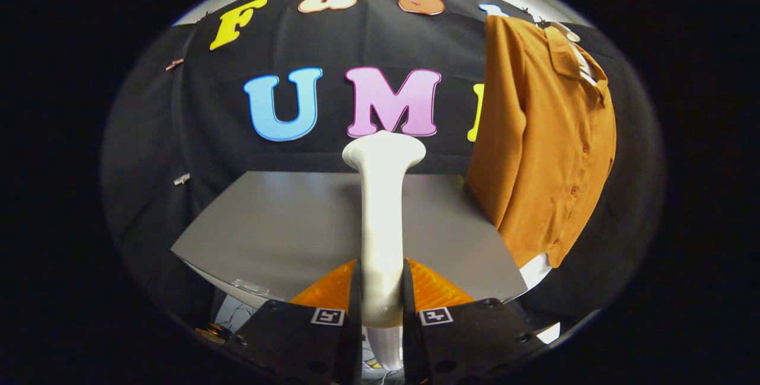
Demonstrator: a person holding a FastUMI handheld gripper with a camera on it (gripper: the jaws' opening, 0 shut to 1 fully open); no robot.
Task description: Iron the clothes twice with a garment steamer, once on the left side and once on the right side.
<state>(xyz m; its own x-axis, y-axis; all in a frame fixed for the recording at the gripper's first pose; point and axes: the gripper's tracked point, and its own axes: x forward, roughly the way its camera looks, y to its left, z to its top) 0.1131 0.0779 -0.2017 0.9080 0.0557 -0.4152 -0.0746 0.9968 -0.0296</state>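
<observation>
My gripper [383,290] is shut on the handle of a white garment steamer [383,207], which stands upright between the fingers with its wide head at the top, raised above the grey table [267,224]. An orange-brown button shirt [543,135] hangs on a white hanger [573,37] against the black cloth wall, to the right of the steamer head and well beyond it. The steamer head is apart from the shirt.
The grey table lies below and ahead of the fingers, with its front edge curving near them. The shirt's lower hem hangs over the table's right corner. A small clear item [246,285] lies near the table's front left edge.
</observation>
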